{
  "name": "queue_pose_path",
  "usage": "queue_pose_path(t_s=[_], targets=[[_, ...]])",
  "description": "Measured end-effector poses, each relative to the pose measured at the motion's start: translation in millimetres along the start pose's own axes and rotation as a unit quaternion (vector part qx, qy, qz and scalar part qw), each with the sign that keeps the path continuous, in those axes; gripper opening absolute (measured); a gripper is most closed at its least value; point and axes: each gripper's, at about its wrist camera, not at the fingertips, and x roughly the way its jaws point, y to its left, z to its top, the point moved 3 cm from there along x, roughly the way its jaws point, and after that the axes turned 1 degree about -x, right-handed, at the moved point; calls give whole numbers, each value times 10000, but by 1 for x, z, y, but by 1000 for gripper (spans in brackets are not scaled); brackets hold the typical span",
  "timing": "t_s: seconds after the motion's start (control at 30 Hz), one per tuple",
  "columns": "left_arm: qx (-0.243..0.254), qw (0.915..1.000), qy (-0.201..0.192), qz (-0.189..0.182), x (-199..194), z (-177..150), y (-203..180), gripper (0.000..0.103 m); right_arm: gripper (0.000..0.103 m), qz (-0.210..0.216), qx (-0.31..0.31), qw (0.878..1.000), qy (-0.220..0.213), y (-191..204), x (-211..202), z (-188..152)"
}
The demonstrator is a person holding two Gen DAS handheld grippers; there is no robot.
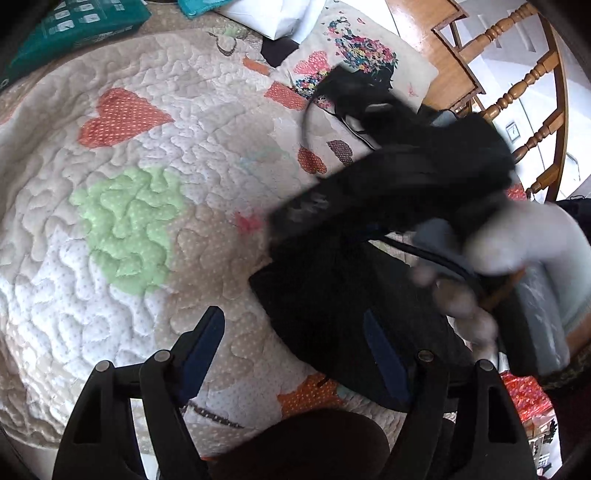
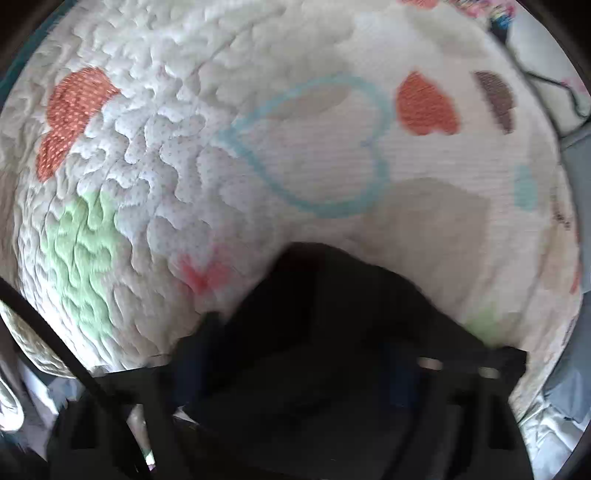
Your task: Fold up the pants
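The black pants (image 1: 332,295) lie bunched on the quilted bedspread (image 1: 147,147), right of centre in the left wrist view. My left gripper (image 1: 295,328) is open and empty, its right finger over the pants' near edge. The right gripper (image 1: 388,192) shows there as a blurred black shape over the pants, held by a gloved hand (image 1: 517,236). In the right wrist view the black pants (image 2: 332,314) fill the space between the dark fingers of my right gripper (image 2: 295,354); blur hides the jaw gap.
The bedspread (image 2: 332,147) has heart patches. A flowered pillow (image 1: 351,55) and a cable lie at the far side. A teal box (image 1: 74,22) sits top left. A wooden chair (image 1: 517,74) stands beyond the bed's right edge.
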Motion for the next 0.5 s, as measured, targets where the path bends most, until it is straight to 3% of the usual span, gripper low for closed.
queue_pose_path(t_s=[0.07, 0.17, 0.2, 0.27, 0.5], targets=[[155, 9999, 55, 4, 13, 3, -7, 77, 48, 238, 48, 9995, -205, -5, -12, -8], [257, 9991, 345, 40, 40, 4, -16, 77, 38, 441, 164, 9980, -424, -10, -22, -18], [267, 9986, 456, -91, 47, 3, -20, 64, 37, 515, 212, 9972, -497, -15, -26, -23], [217, 9967, 738, -253, 59, 0, -26, 21, 34, 635, 287, 9955, -637, -22, -33, -31], [360, 9972, 574, -309, 39, -3, -61, 21, 28, 1494, 714, 9783, -1246, -68, -76, -76]])
